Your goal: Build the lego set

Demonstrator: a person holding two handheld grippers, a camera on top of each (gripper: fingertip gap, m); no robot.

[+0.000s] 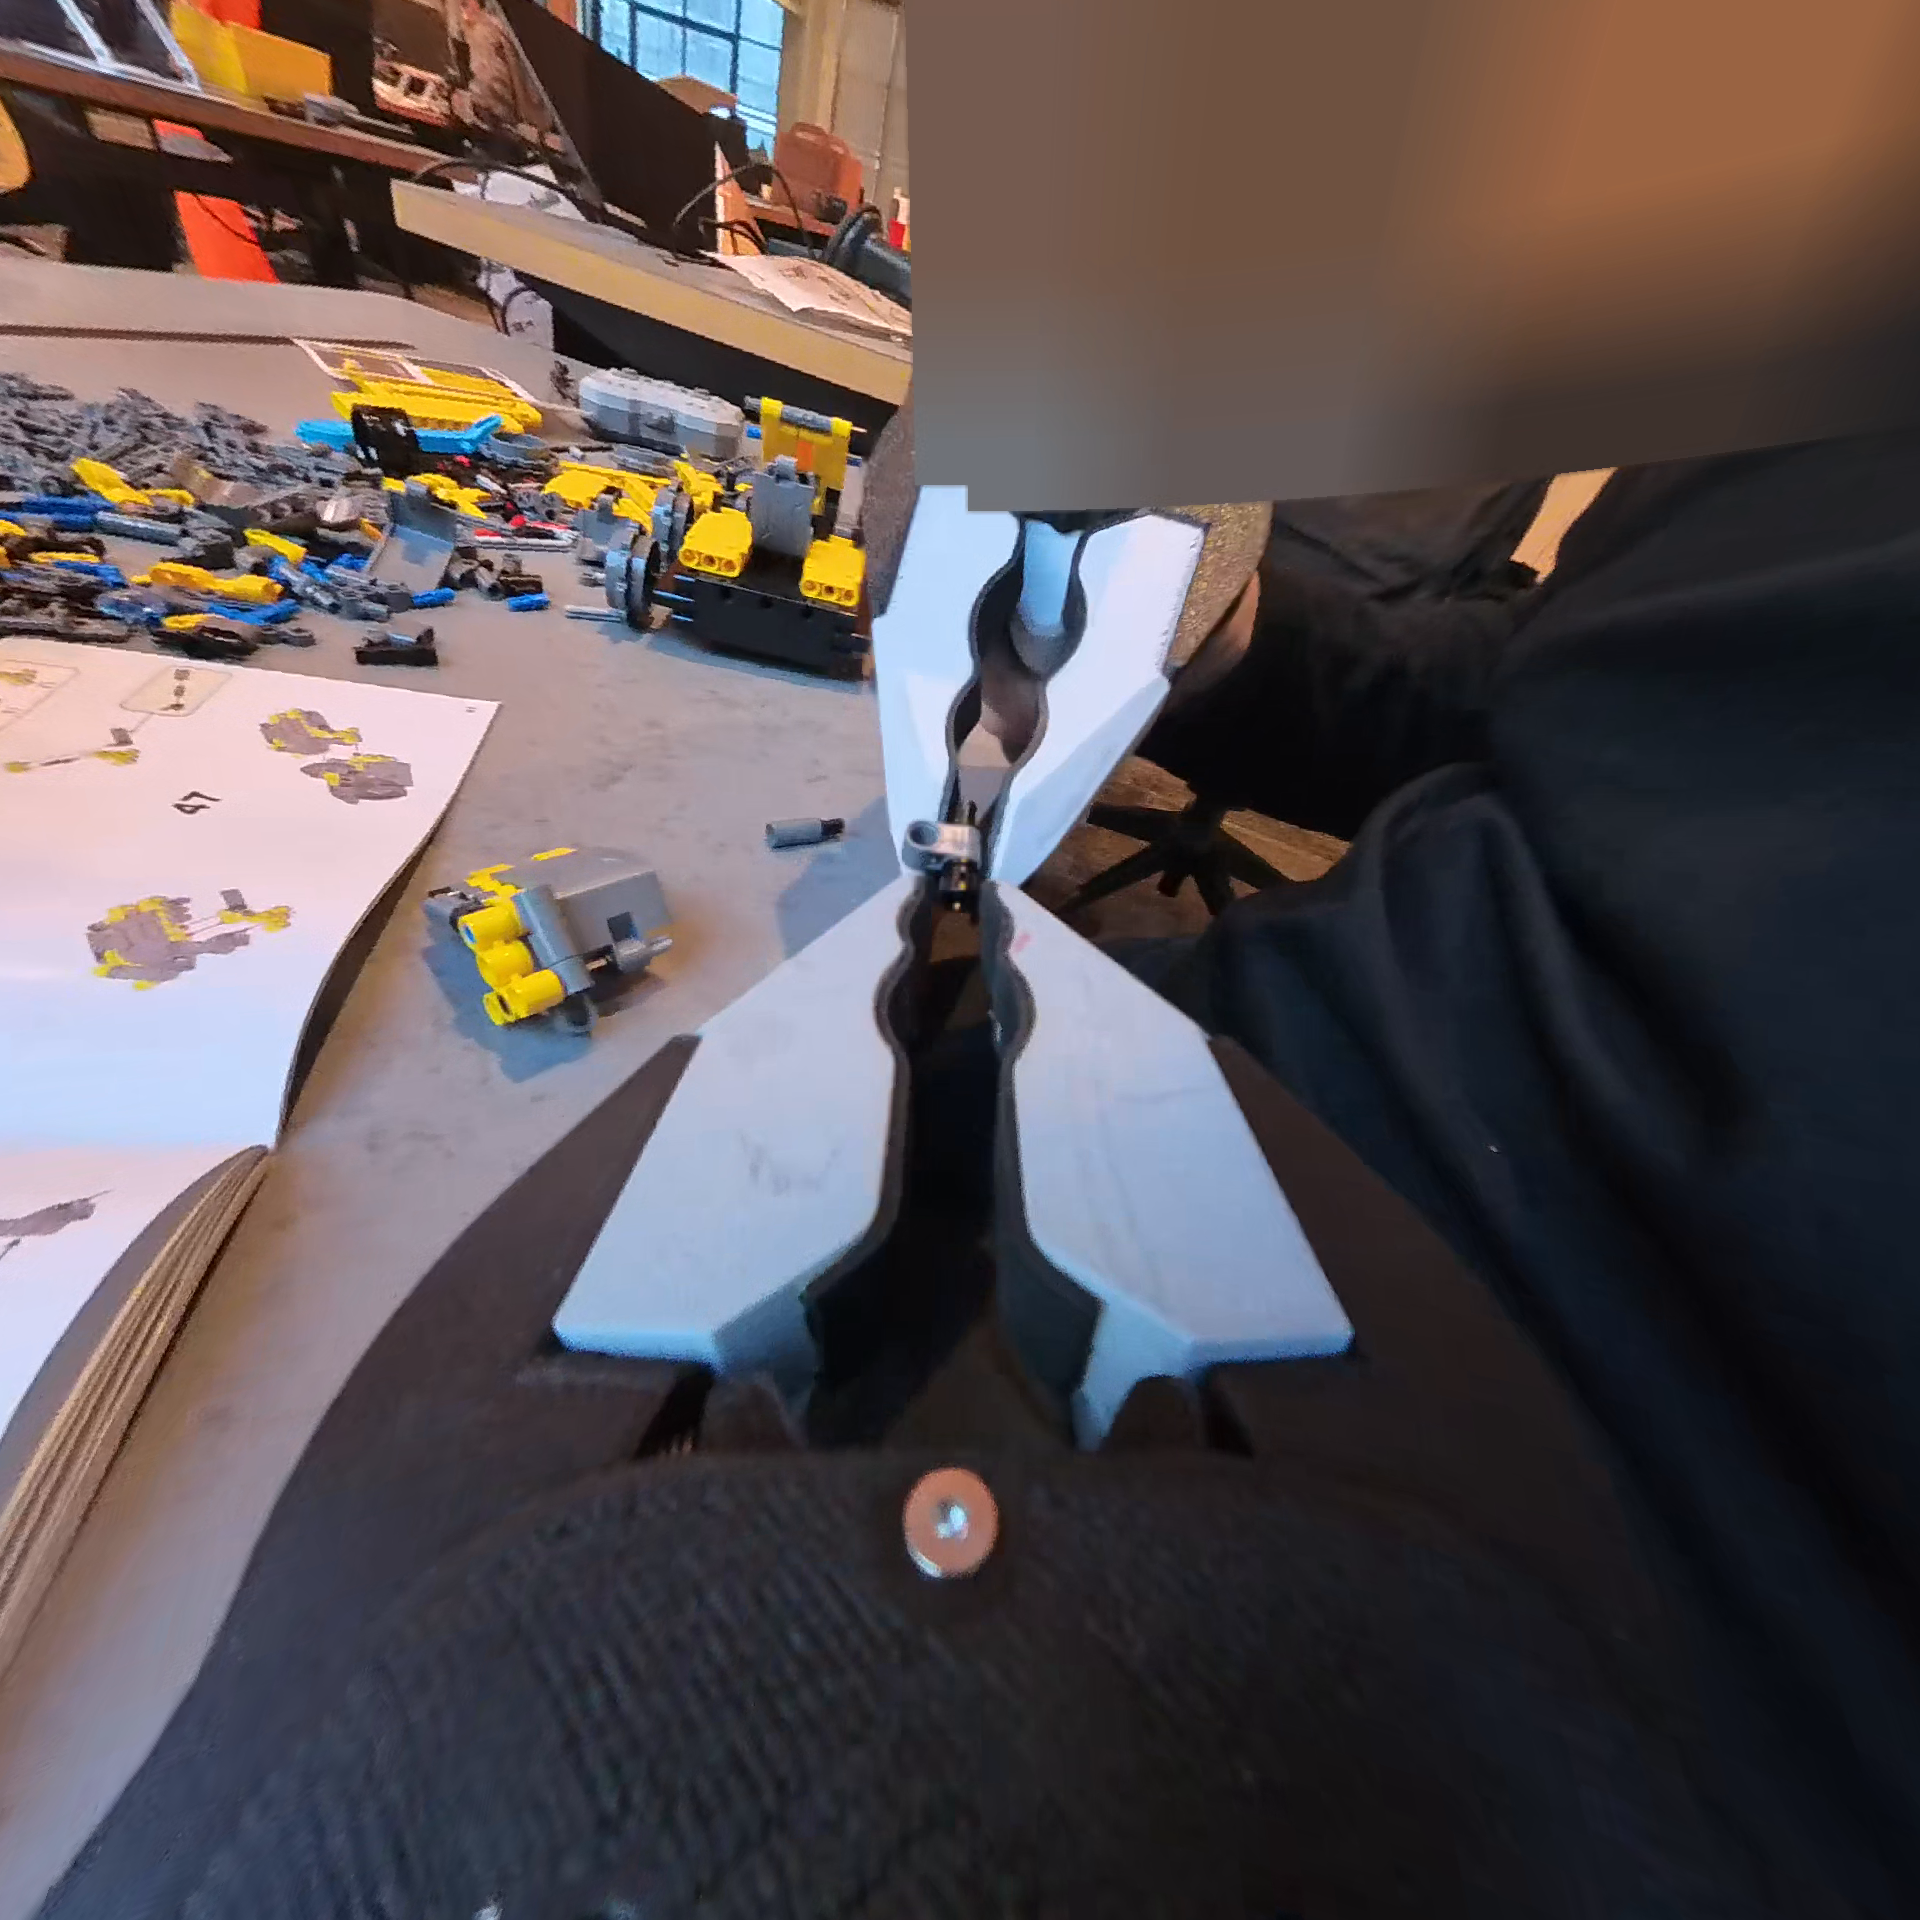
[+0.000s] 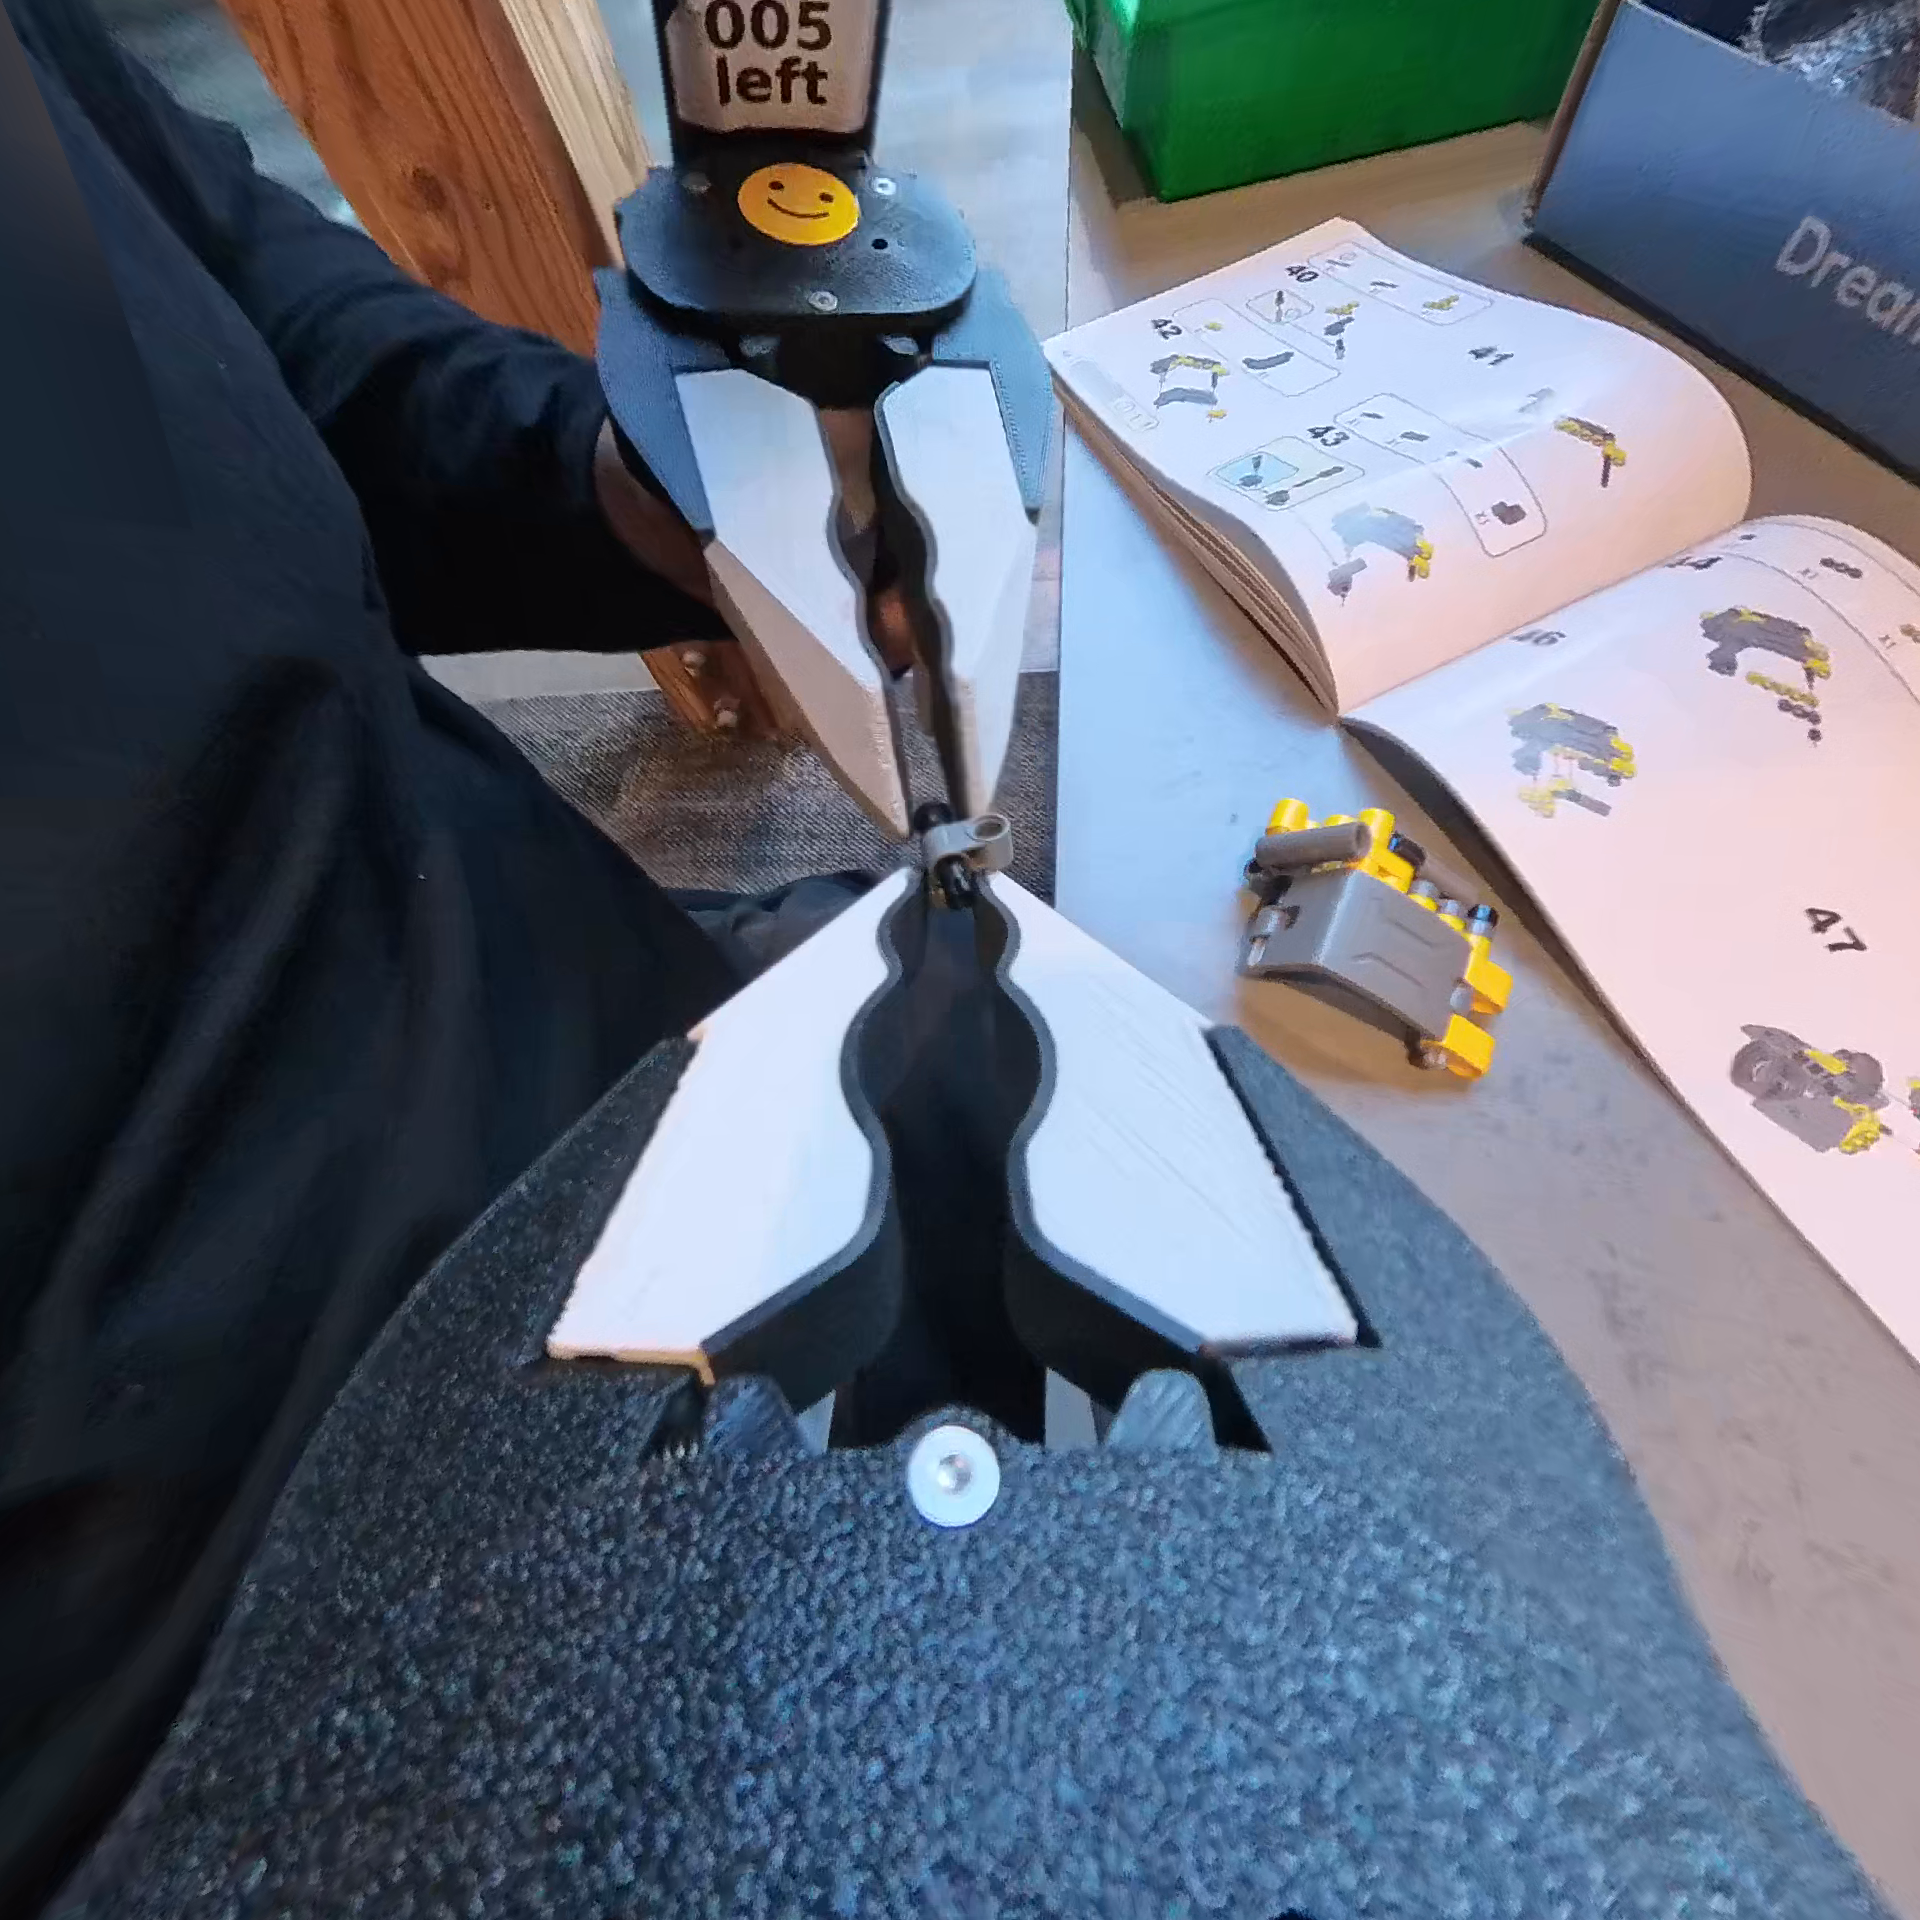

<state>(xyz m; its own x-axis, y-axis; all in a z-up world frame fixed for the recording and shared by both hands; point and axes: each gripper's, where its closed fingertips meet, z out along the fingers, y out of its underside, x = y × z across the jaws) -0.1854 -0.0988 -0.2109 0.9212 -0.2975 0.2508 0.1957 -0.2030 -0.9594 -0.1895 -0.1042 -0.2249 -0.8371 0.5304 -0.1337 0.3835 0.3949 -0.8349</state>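
My two grippers meet tip to tip off the table's edge, in front of a person in dark clothing (image 2: 260, 831). Between them is a small grey connector (image 1: 938, 842) with a black pin (image 1: 958, 883) through it. My left gripper (image 1: 951, 902) is shut on the pin end nearest it. My right gripper (image 1: 951, 819) comes from above and is shut on the far end. In the right wrist view my right gripper (image 2: 951, 885) grips the black pin (image 2: 948, 878) under the grey connector (image 2: 971, 836), and my left gripper (image 2: 935, 805) pinches from the other side.
A grey and yellow brick sub-assembly (image 1: 551, 940) (image 2: 1371, 956) lies on the grey table (image 1: 644, 748) beside an open instruction booklet (image 1: 156, 883) (image 2: 1558, 623). Loose bricks (image 1: 208, 520) and a black and yellow partial model (image 1: 769, 561) sit farther back. A green box (image 2: 1299, 83), a dark box (image 2: 1745, 208) and a wooden post (image 2: 436, 156) stand nearby. Less than 4 cm separates the two grippers' tips.
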